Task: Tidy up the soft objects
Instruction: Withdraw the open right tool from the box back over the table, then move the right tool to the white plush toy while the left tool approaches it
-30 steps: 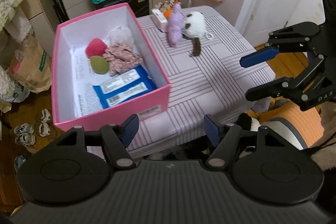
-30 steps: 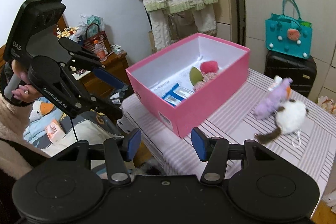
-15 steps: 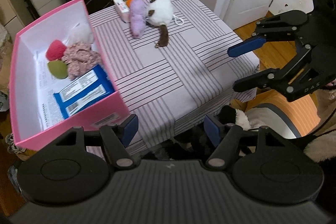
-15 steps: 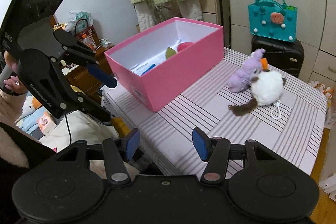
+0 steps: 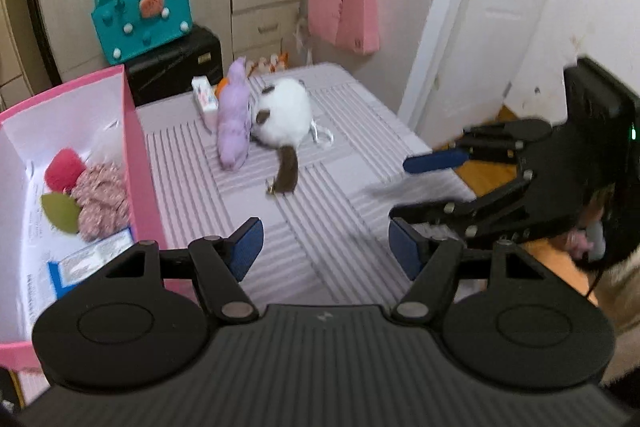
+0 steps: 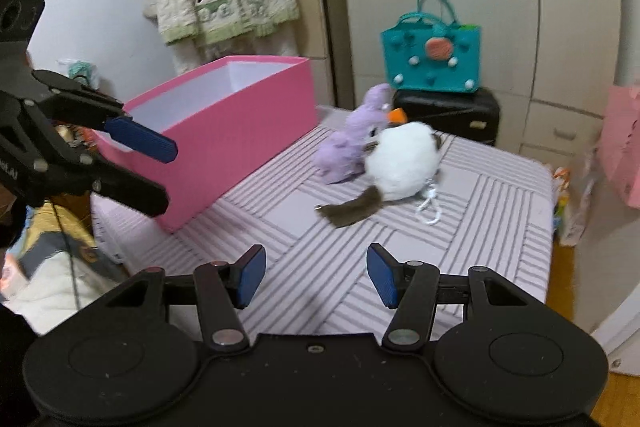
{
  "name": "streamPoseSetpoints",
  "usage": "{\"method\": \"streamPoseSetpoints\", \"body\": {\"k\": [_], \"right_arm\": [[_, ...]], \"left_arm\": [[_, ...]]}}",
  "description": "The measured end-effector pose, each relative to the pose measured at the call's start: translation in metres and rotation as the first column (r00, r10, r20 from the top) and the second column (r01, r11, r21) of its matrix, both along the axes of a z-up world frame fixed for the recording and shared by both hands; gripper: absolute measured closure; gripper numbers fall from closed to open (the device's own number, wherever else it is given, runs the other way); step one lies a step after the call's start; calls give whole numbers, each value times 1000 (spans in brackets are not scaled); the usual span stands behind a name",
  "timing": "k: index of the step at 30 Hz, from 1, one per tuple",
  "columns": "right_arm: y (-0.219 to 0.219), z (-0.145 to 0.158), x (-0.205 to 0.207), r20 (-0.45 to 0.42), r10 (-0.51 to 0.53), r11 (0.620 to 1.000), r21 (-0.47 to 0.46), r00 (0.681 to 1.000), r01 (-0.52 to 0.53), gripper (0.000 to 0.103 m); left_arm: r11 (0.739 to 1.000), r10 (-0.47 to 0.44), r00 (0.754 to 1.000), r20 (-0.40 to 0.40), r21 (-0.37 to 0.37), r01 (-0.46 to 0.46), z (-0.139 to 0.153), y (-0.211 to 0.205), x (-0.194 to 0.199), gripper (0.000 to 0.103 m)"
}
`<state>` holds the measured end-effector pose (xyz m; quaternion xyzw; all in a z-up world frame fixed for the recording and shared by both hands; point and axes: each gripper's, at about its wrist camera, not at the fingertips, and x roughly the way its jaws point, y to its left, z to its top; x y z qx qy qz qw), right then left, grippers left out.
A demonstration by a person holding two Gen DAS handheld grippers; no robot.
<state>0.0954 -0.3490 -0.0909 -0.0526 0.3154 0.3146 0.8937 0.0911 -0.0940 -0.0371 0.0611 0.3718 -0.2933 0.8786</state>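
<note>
Purple plush (image 5: 233, 125) lengthwise, head far, touching white plush (image 5: 285, 115) | both grippers' fingers released, empty

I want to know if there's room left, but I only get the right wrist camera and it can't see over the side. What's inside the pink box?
Observer: The left wrist view looks down into the box. A red puff lies near its far end.
Child: Is that all?
Observer: No. A flowery cloth lies bunched beside the puff, against the box wall.
Child: Anything closer to us?
Observer: A blue packet lies flat at the near end, with white paper showing around it.
Child: Is something hiding behind the purple toy?
Observer: Yes, a small white carton stands against the purple toy.
</note>
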Motion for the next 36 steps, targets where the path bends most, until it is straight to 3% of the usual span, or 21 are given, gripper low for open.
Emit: {"method": "streamPoseSetpoints", "body": {"k": [6,13,18,21,36], "right_arm": [[-3,-17,19,66,-46,998,-38,997,48,41],[-7,-29,44,84,-63,998,-3,994,63,40],[-3,-31,63,134,-28,999,-19,991,31,28],[1,-33,79,146,-4,1000,-26,989,7,27],[14,-58,151,123,46,998,-52,991,-40,21]], "left_arm": [[993,27,999,32,-113,-24,-16,-12,23,34],[975,109,993,53,-201,-96,-44,-22,52,34],[954,172,985,28,-255,-159,-60,-28,82,34],[943,191,982,-1,-277,-184,-67,-35,97,34],[923,300,954,-25,-245,-297,-89,-55,145,34]]}}
